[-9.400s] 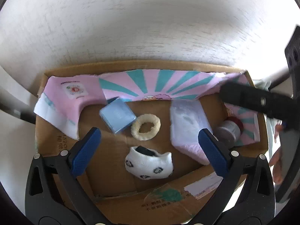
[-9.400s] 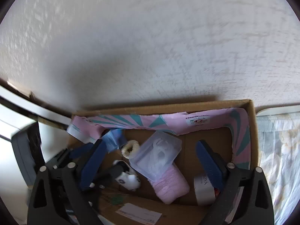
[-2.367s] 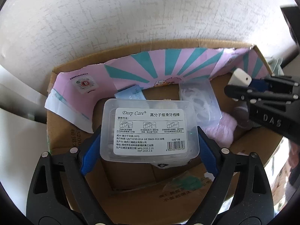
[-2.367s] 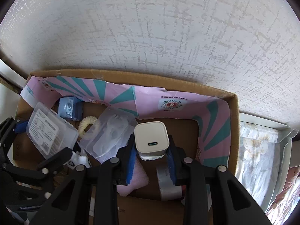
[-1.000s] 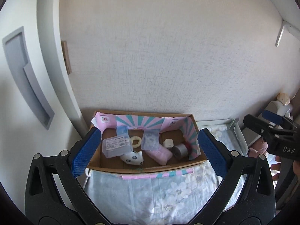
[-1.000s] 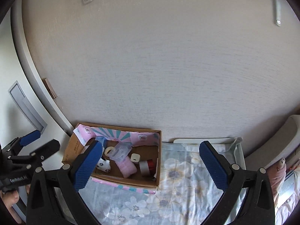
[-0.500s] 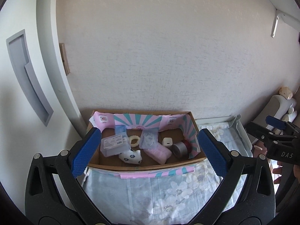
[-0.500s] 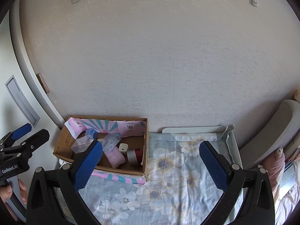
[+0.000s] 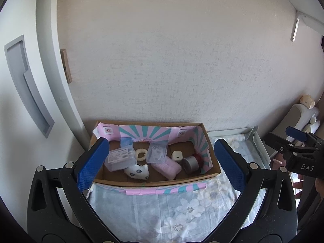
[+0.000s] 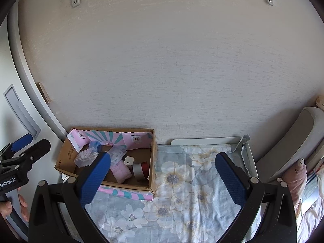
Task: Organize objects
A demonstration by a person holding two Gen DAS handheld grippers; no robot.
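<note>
Left wrist view: left gripper (image 9: 161,160) spread wide, grasping nothing; cardboard box (image 9: 158,182) framed between the jaws, holding clear case (image 9: 121,158), white charger (image 9: 177,155), pink roll (image 9: 167,167) and tape roll (image 9: 190,164) (all loose inside).

Right wrist view: right gripper (image 10: 162,179) likewise spread wide, empty; box (image 10: 66,158) behind the left jaw, floral cloth (image 10: 182,186) between.
</note>
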